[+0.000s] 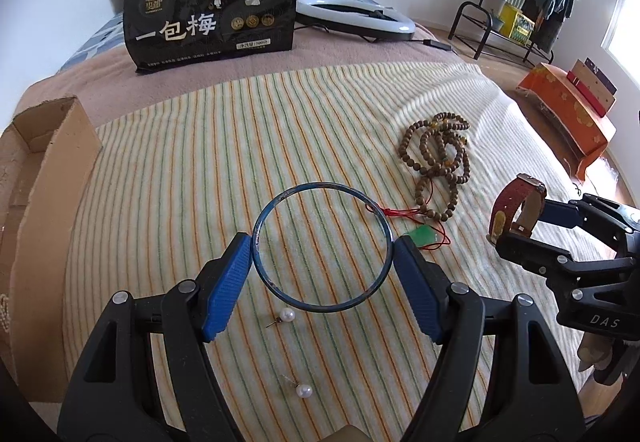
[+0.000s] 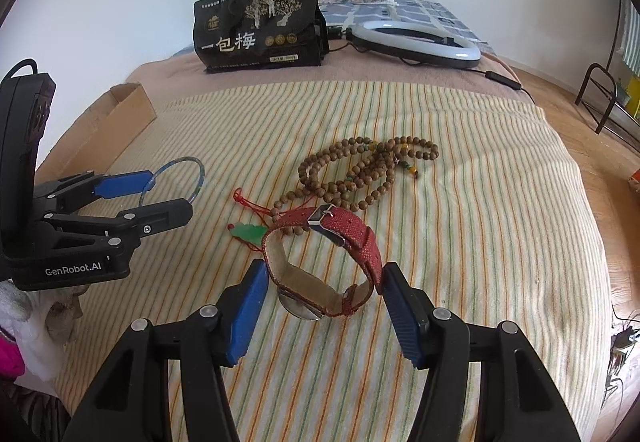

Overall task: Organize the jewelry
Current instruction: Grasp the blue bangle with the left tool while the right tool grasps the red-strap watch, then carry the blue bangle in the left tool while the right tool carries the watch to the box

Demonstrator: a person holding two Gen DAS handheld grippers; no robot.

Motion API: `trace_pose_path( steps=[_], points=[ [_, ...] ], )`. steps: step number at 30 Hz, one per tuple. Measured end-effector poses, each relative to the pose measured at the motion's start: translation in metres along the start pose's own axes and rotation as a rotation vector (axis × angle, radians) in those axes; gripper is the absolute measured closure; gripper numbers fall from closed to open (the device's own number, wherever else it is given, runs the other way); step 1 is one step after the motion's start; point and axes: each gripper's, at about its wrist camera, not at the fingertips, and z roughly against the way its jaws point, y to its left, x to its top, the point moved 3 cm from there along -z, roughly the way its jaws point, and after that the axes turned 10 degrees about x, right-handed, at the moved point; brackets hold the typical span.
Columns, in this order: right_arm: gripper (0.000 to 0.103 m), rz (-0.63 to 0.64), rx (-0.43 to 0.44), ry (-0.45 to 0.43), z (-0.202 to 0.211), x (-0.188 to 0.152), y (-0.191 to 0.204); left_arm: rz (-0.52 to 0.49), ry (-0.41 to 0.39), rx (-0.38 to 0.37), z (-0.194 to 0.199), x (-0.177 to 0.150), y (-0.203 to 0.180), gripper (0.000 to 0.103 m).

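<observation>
Gripping a thin blue metal bangle point(image 1: 322, 247) across its width, the left tongs point(image 1: 323, 254) hold it lifted over the striped towel point(image 1: 200, 162) on the bed, while the right tongs point(image 2: 324, 282) clamp a red woven-strap wristwatch point(image 2: 320, 262) near the bed's right edge. Still loose on the towel are two pearl stud earrings point(image 1: 287, 316), a green jade pendant on red cord point(image 1: 425, 236) and a coil of brown wooden prayer beads point(image 1: 438, 158). By my judgement the sorting is early, and the open cardboard box point(image 1: 40, 178) at the bed's left edge looks like the destination, though its contents are mostly hidden.

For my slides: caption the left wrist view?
Left gripper clamps a blue bangle above two pearl earrings on a striped towel.
</observation>
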Motion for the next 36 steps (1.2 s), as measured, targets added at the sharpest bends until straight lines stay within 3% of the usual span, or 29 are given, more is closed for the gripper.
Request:
trace_pose_path(
  steps=[17, 36],
  points=[
    [0.043, 0.056, 0.0, -0.065, 0.038, 0.026, 0.037, 0.053, -0.097, 0.01, 0.061, 0.009, 0.036, 0.029],
    [0.043, 0.176, 0.051, -0.11, 0.051, 0.071, 0.122, 0.153, -0.19, 0.085, 0.121, 0.009, 0.124, 0.029]
  ],
)
